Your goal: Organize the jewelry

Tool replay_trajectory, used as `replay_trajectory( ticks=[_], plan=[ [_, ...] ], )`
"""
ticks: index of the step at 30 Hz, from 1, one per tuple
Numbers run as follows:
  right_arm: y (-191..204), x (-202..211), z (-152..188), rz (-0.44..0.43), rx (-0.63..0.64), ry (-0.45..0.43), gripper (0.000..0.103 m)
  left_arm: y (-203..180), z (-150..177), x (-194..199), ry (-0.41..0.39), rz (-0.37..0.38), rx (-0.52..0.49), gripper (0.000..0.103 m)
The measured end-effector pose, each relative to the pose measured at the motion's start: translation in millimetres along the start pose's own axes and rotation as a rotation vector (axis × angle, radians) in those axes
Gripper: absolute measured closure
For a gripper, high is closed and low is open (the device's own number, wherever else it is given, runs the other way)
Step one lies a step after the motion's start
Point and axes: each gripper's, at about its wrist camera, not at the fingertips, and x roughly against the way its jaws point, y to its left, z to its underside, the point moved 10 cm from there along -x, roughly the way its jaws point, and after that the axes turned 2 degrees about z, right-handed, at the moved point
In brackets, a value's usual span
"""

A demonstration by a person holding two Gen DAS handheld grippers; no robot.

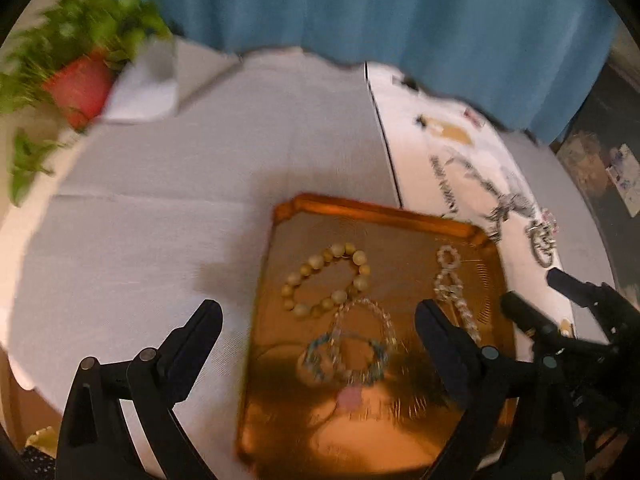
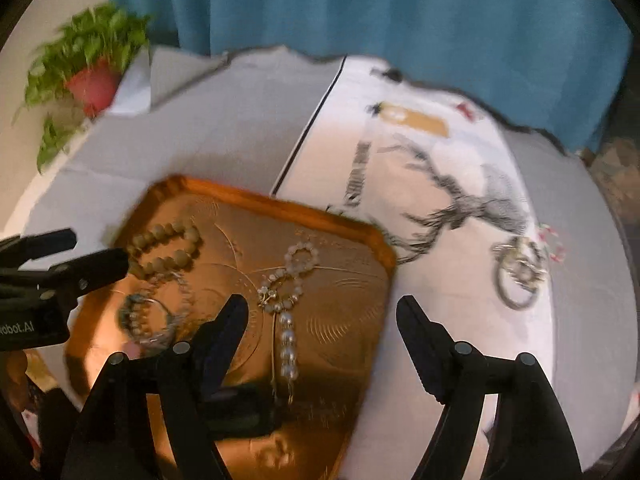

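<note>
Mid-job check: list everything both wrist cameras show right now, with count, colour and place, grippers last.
tray: one, copper-gold, on the grey cloth, near centre.
round-bead bracelet: one, pale yellow-green, on the tray, far left part.
clear bracelets: two or three overlapping, clear and bluish; blur hides the exact count; on the tray, near side.
pearl piece: one, whitish, two loops with a dangling strand, on the tray's right half.
silver jewelry: a small pile, off the tray, on the white deer-print cloth.
potted plant: one, green in a red pot, far left.
curtain: blue, behind the table.
left gripper: black, open, empty, above the tray.
right gripper: black, open, empty, above the tray's right edge.
</note>
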Motion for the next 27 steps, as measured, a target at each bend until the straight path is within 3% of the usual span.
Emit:
replay_trajectory(
  ticks=[5,13,21,27],
  plan=[
    [-3,87,29,-0.037,-0.067,-0.136,0.018,-12,42,79,-0.141,0.048,0.016,0.001],
    [20,153,120,-0.021,0.018,-0.126,0.016,-28,132,119,-0.086,0.045,-0.008,0.001],
    [33,184,152,-0.019,0.018,-0.151,0.016,-35,153,163,-0.169,-0.006,-0.039,0.001],
    [39,198,165,-0.013,0.049,-0.162,0.016,-39,168,178,-0.18,-0.019,-0.06,0.001]
  ],
)
